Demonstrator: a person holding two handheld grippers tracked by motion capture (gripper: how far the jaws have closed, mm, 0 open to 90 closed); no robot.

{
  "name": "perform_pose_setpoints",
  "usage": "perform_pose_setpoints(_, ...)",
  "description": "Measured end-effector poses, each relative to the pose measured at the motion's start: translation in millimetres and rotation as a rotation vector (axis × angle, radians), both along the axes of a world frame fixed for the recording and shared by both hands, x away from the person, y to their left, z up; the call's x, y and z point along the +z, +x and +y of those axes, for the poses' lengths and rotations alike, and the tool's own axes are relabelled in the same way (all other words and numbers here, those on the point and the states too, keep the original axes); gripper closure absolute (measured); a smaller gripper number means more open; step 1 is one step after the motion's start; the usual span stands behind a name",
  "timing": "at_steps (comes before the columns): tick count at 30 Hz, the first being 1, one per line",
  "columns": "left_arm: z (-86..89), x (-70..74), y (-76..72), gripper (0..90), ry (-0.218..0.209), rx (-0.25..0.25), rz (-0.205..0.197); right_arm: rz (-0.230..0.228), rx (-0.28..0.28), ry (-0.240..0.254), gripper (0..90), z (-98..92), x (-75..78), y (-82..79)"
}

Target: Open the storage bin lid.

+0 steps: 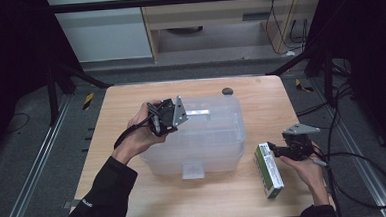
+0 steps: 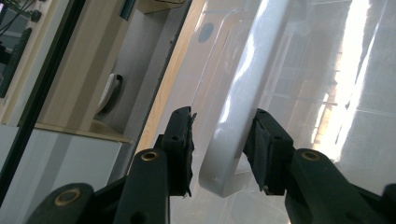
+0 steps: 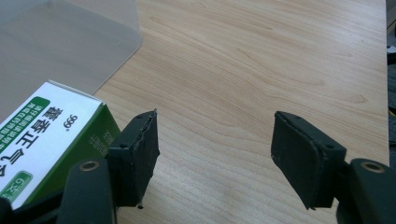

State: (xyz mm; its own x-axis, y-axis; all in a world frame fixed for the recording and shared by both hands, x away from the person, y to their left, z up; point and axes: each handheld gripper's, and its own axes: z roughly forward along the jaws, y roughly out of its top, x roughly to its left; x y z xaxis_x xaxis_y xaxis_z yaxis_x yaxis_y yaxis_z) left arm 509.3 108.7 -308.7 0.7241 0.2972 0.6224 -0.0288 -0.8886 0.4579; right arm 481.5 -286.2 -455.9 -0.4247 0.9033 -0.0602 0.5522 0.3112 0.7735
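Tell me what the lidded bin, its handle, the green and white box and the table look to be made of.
Lidded bin: frosted, translucent plastic; the tabletop shows dimly through its wall.
Handle: smooth, glossy white plastic, by the bright highlights along it.
Green and white box: probably printed cardboard, with crisp folded edges and a matte face.
Table: wood or a wood-look laminate; pale grain lines, low sheen.

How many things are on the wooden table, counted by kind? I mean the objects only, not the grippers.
Translucent plastic storage box with lid: 1
Green and white cardboard carton: 1
Small dark round object near the table's far edge: 1
Total: 3
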Motion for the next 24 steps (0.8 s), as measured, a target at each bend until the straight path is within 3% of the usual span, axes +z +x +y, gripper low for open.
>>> perform_pose_setpoints(24, -5.2, 3.1, -0.7, 68.9, 0.094, -0.018, -0.014, 0.000, -0.005, 0.008, 37.1, -0.4, 3.2, -1.1)
